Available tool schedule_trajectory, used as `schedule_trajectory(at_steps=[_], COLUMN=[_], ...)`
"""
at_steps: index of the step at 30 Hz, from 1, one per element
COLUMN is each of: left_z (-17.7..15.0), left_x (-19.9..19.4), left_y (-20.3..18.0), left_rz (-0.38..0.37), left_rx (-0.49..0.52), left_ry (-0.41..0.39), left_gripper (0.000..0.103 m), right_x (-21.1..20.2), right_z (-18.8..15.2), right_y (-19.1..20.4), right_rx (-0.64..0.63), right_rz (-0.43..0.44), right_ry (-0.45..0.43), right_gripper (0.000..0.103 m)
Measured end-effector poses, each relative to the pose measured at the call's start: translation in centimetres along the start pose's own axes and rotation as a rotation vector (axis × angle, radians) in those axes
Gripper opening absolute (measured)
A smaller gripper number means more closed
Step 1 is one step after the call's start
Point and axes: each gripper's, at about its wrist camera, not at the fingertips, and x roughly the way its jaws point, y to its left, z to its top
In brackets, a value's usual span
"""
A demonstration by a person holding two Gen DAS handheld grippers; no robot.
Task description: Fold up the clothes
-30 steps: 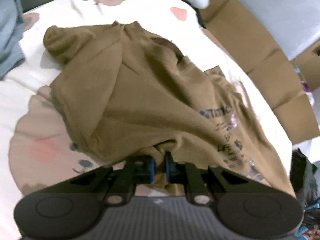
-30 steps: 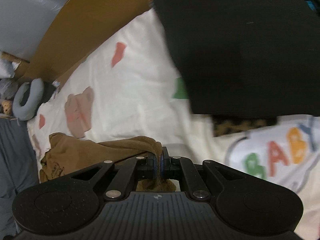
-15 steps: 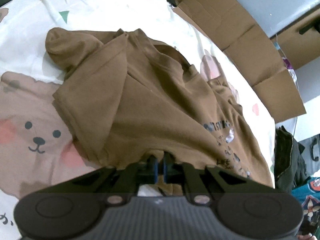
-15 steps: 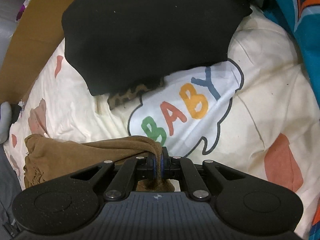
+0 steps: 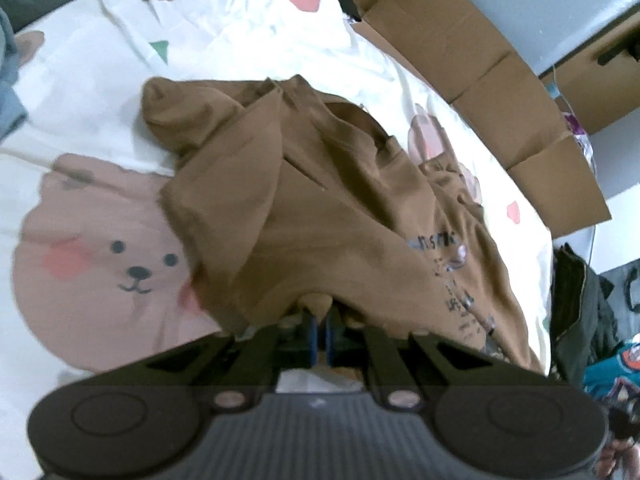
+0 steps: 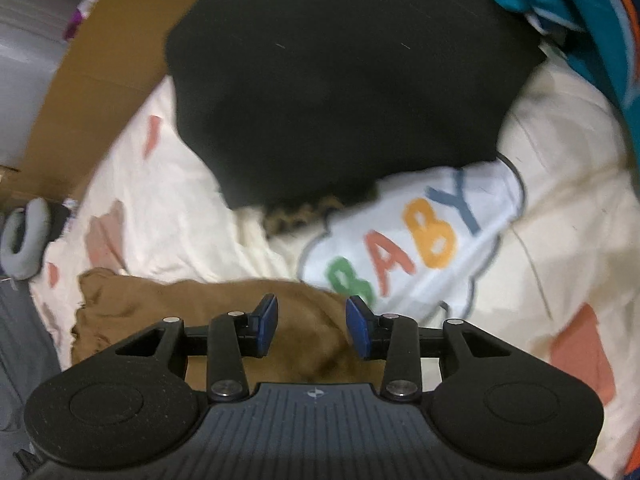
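A brown T-shirt with dark print near its hem lies crumpled on the cream cartoon-print bed sheet. My left gripper is shut on a pinch of the shirt's near edge. In the right wrist view the same brown T-shirt lies slack under and in front of my right gripper, whose blue pads stand wide apart with nothing clamped between them.
A folded black garment lies on the sheet beyond the right gripper, over a leopard-print piece. Teal clothing sits far right. Cardboard sheets line the bed's far edge. Dark clothes pile at the right; blue fabric at the left.
My right gripper has opened and let go of the brown shirt, which now lies slack beneath it. The left gripper stays clamped on the shirt's edge and has shifted slightly.
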Motion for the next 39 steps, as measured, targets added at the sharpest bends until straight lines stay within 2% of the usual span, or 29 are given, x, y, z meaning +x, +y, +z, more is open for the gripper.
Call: schedule_trajectory(at_steps=[7, 16, 24, 28, 31, 39], left_z=[-0.6, -2.9, -6.8, -7.5, -6.9, -3.6], left_x=[-3.5, -7.3, -8.0, -7.5, -7.5, -8.6], left_y=[1.7, 4.7, 7.7, 9.0, 9.7, 10.0], left_rz=[0.081, 0.224, 0.31, 0.313, 0.295, 0.321], left_rx=[-0.013, -0.032, -0.054, -0.099, -0.165, -0.158], left_ry=[0.018, 0.084, 0.194, 0.223, 0.218, 0.139], left_gripper=[0.003, 0.003, 0.003, 0.005, 0.01, 0.031], right_x=[1.5, 5.8, 9.6, 11.7, 13.4, 17.3], right_z=[1.1, 2.4, 3.2, 3.1, 2.7, 0.5], right_y=[4.4, 11.5, 18.1, 21.4, 24.0, 29.2], right_rx=[-0.098, -0.268, -0.425, -0.503, -0.572, -0.719], right_rz=[0.126, 0.22, 0.293, 0.323, 0.34, 0.388], right_ry=[0.011, 0.044, 0.076, 0.104, 0.135, 0.214], right_gripper=[0.045, 0.045, 0.045, 0.045, 0.045, 0.045])
